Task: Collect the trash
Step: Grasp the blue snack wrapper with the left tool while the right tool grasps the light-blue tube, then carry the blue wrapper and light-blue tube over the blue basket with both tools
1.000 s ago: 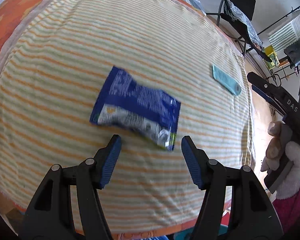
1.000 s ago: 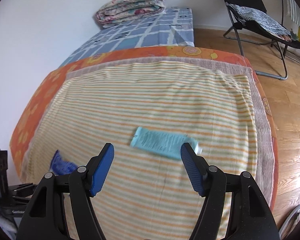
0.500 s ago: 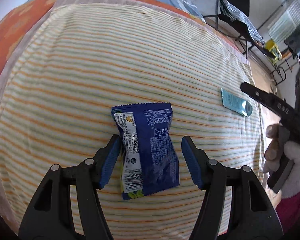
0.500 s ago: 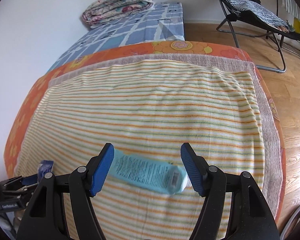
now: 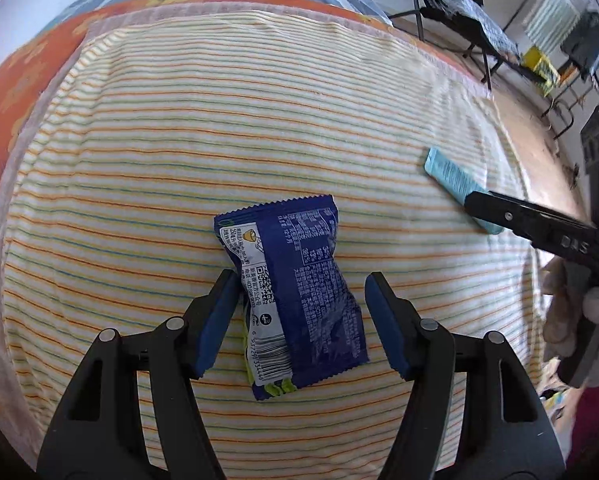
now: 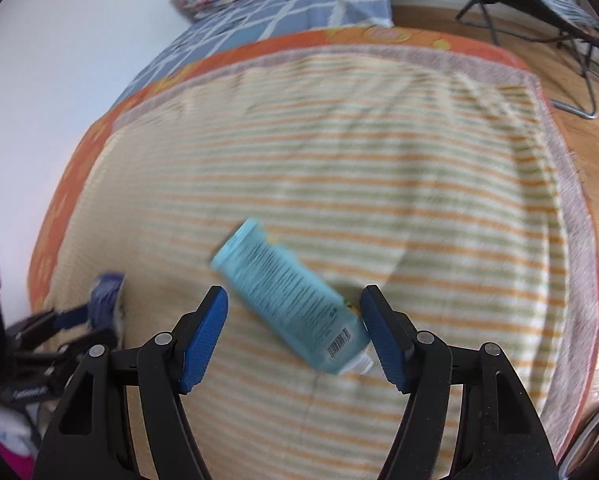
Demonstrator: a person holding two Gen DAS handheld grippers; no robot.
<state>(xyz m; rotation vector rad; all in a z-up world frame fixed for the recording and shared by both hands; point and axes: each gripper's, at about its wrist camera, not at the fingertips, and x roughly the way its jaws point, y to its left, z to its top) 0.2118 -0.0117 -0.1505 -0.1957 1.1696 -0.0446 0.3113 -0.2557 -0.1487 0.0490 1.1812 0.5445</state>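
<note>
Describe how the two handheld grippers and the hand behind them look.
Both the left gripper and right gripper have black plastic clamp-style arms with silver rivets and ribbed blue fingers. White lettering marks the right one's arm. The hand wears a white glove above a magenta sleeve.

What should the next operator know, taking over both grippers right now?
Left gripper: open, jaws straddling the blue snack wrapper flat on the striped towel, not pinching it.
Right gripper: open around the light blue tube, also lying on the towel; its cap end sits close to the right pad.
Done: nothing collected.
Left: close on both, lift, bin them.
</note>
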